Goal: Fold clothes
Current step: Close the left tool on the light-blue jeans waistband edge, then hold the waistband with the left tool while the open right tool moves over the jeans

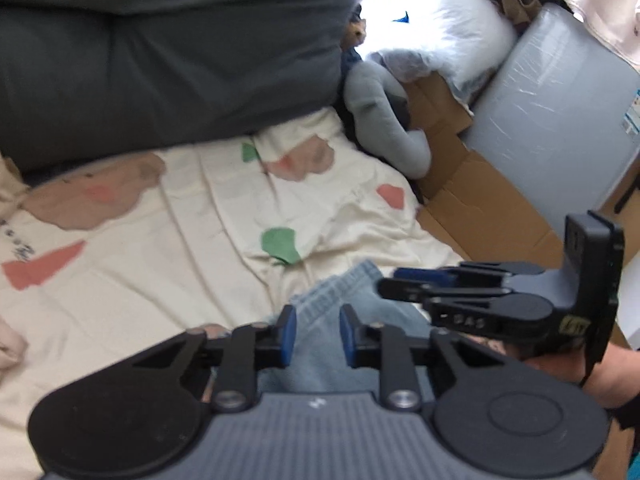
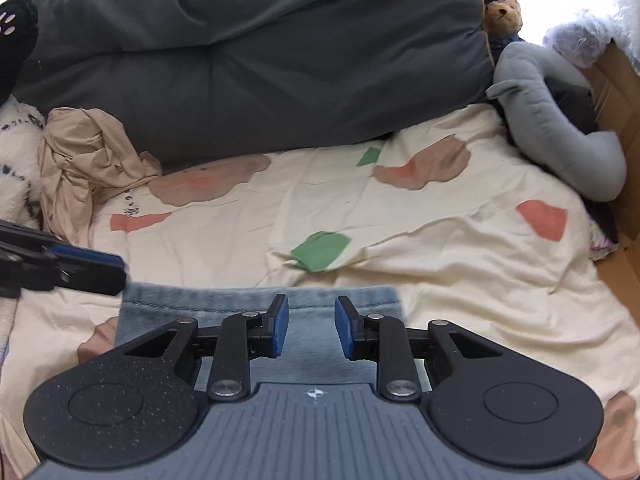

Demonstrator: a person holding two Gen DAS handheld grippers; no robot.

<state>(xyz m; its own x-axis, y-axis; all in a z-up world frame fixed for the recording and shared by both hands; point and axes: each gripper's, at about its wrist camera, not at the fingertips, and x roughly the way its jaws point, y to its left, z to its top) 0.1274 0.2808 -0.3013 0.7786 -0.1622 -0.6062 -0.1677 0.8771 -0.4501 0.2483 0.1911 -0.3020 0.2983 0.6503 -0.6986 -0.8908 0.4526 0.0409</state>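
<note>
Left wrist view: the light-blue denim garment (image 1: 320, 320) is lying on the patterned cream bedsheet (image 1: 160, 280), on the near side of the green patch (image 1: 280, 245) printed there. It is looking folded into a compact rectangle, so I judge this piece nearly done; whether another fold is wanted I cannot tell. The left tool (image 1: 318, 336) is hanging just over the denim, pointing down at a slant, its blue pads (image 1: 289, 336) standing a little apart with nothing pinched between them. The right tool (image 1: 400, 284) is reaching in from the right of the denim, lying sideways, a hand (image 1: 600, 364) gripping its handle; from this side its jaws are too edge-on to read.

Right wrist view: the denim (image 2: 260, 300) is showing a straight stitched edge facing the green patch (image 2: 320, 255). The right tool (image 2: 311, 330) is tilting down over it, pads spread slightly and gripping nothing. The left tool (image 2: 116, 266) is poking in from the left of the denim. Beyond the green patch, a crumpled beige garment (image 2: 88, 160) is lying against the dark grey duvet (image 2: 260, 60), unfolded, so work seems to be remaining.
</note>
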